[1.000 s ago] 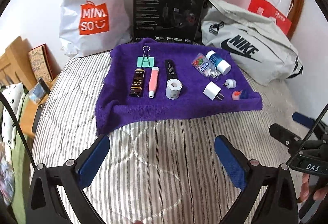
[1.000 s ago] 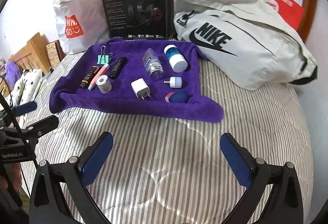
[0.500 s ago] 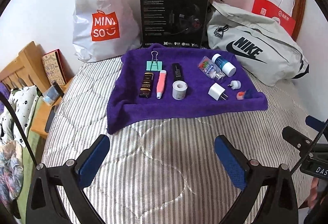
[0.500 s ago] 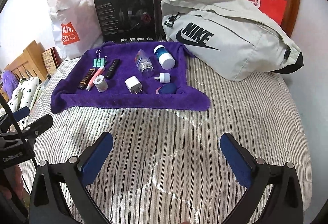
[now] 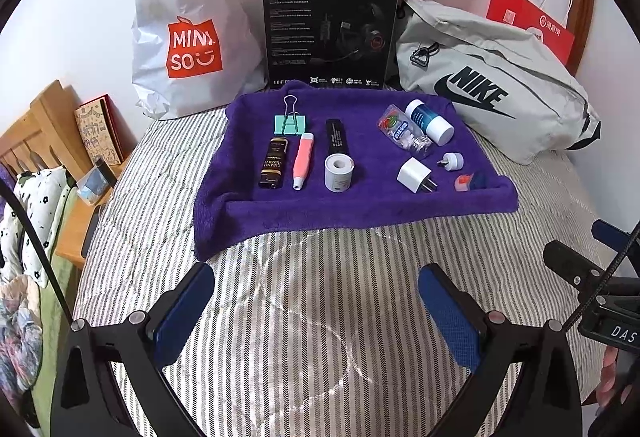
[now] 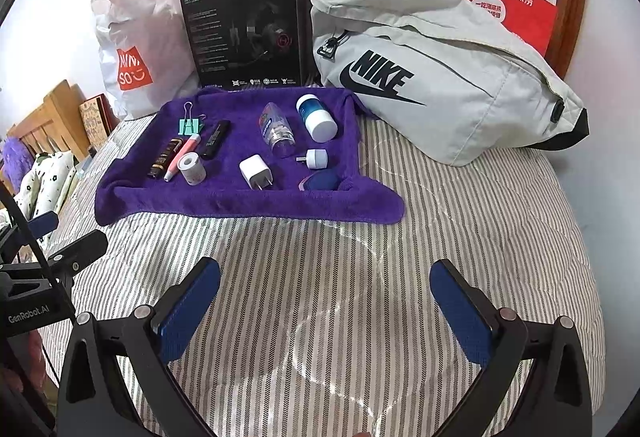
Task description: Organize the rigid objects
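Observation:
A purple towel (image 5: 360, 205) (image 6: 224, 201) lies on the striped bed with several small items on it. On its left are a green binder clip (image 5: 290, 123), a dark lighter (image 5: 273, 168), a pink pen (image 5: 302, 161), a black tube (image 5: 335, 137) and a white tape roll (image 5: 339, 172) (image 6: 191, 167). On its right are a clear bottle (image 5: 404, 133), a blue-and-white bottle (image 5: 430, 122) (image 6: 317, 118), a white charger (image 5: 415, 175) (image 6: 256, 171), a small plug (image 5: 452, 160) and a blue-and-orange item (image 5: 470, 182). My left gripper (image 5: 316, 297) and right gripper (image 6: 325, 299) hover open over the bed, short of the towel, holding nothing.
Against the wall stand a white Miniso bag (image 5: 188, 33), a black headset box (image 5: 330, 25), a grey Nike bag (image 6: 440, 77) and red paper bags (image 6: 500, 5). A wooden headboard (image 5: 32, 129) and bedding are at left. The other gripper's body shows at the right edge (image 5: 592, 285).
Both grippers have pulled back and lifted; the towel now looks farther off and more of the wall shows. Jaws stayed open and the items did not move.

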`<state>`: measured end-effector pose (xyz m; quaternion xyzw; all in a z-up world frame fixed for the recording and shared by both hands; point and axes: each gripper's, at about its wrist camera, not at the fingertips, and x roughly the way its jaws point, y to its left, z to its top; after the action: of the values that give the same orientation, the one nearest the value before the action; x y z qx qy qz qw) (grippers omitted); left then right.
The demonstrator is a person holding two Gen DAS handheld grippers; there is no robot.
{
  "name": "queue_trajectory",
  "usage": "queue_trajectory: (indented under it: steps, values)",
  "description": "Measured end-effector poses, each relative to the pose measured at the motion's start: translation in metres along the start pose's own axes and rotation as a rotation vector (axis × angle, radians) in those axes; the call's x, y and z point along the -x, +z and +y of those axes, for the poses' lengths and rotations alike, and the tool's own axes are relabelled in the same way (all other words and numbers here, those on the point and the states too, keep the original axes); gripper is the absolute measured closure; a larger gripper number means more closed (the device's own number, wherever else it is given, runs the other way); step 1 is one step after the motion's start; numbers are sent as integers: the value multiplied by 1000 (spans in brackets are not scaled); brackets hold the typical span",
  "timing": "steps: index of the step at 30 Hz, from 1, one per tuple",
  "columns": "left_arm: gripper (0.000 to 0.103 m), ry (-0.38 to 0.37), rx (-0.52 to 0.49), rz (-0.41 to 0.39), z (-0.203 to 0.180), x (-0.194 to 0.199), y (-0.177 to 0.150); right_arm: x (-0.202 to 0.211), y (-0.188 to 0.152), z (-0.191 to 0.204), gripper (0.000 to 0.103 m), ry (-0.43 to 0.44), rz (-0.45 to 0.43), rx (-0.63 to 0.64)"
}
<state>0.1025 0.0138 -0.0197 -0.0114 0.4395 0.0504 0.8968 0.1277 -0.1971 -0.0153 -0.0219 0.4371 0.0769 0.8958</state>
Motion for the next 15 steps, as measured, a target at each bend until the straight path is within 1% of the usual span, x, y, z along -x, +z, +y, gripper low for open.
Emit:
queue_trajectory:
  steps: [5,15]
  values:
    - [0,-8,9,8,1,-3,0,-3,0,0,0,-15,4,0]
    - [0,-7,12,11,1,-4,1,-4,1,1,0,-14,6,5]
